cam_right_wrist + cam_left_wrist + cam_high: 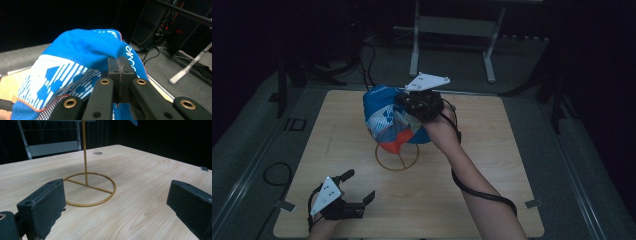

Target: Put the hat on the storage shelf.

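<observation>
The cap point(389, 117) is soft fabric in blue, white and orange, with printed lettering and stitched seams. It hangs above the middle of the counter point(492, 165), toward the far edge, over a thin gold wire stand point(397, 156). Judging by its folds, it is light and limp; it will sag and swing from wherever it is pinched, and it is not fragile. A seam or the edge band looks the best place to hold, since doubled cloth gives the pads more to bite on than 1 loose layer.

The right gripper point(119, 75) has its 2 jaws pressed together on a fold of the blue cloth near the lettering. In the high view, whether the cap touches the top of the stand's upright rod is hard to tell, as the cloth covers it.

The stand is a ring base with a crossbar and a slim rod, so it probably tips easily if the cloth snags it.

The left gripper point(357, 189) rests near the counter's near-left corner, jaws wide apart and holding nothing, pointed at the stand's base.
</observation>
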The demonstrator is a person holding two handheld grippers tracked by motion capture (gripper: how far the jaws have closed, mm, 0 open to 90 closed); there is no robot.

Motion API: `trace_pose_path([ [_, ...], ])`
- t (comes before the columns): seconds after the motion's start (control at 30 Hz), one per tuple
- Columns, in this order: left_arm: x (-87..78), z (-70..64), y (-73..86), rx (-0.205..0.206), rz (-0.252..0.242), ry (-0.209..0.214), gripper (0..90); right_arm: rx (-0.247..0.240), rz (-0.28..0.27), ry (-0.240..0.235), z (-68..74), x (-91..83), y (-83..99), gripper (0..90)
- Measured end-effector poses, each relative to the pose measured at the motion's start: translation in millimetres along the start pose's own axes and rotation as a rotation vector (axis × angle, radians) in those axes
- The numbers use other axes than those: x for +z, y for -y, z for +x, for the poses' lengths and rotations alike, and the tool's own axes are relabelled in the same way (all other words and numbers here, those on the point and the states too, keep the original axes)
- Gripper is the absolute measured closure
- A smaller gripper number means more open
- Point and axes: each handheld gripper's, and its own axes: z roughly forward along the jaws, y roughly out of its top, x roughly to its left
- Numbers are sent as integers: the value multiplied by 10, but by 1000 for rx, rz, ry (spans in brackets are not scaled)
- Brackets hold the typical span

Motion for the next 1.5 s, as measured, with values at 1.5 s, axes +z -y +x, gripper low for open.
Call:
trace_pose_path([
  [1.5, 34, 1, 79, -9, 14, 36, 24, 121, 79, -105, -178, 221, 543, 686],
])
